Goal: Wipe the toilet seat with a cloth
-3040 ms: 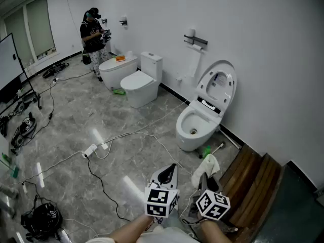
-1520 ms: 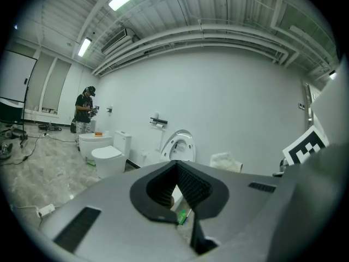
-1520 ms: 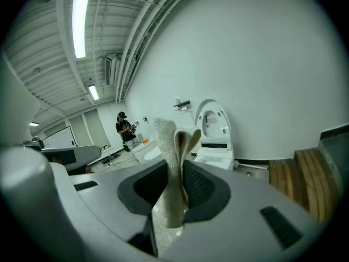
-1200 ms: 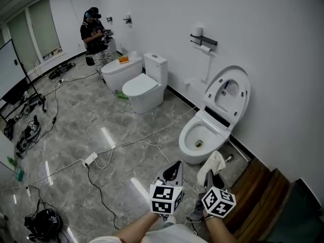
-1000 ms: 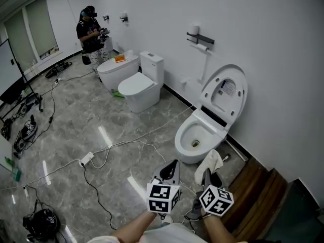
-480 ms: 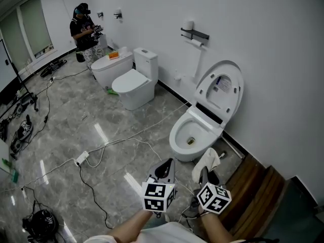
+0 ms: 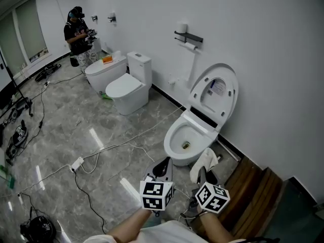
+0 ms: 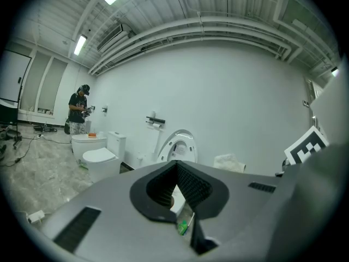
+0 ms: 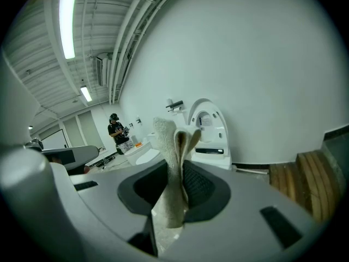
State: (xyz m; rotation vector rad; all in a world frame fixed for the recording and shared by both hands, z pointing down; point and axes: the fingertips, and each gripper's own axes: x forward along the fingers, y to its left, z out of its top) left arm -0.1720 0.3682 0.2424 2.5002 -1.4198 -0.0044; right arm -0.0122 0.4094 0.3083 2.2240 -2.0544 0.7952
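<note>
Pointing forward and slightly down, both grippers sit side by side low in the head view, with the forearms (image 7: pixel 130 230) reaching in from the bottom edge. The right gripper (image 7: pixel 205 175) is clamped on a folded cloth (image 7: pixel 204 162), which sticks up past its jaws near the front of the toilet (image 7: pixel 178 145). The left gripper (image 7: pixel 162 169) has its jaws closed together, with nothing between them. The toilet's lid (image 7: pixel 214 92) stands raised by the wall (image 7: pixel 263 59).

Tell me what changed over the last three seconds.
The right gripper and left gripper have moved closer to the open toilet. Nothing taken or released: the right stays shut on the cloth, the left shut and empty. The lid is still up.
</note>
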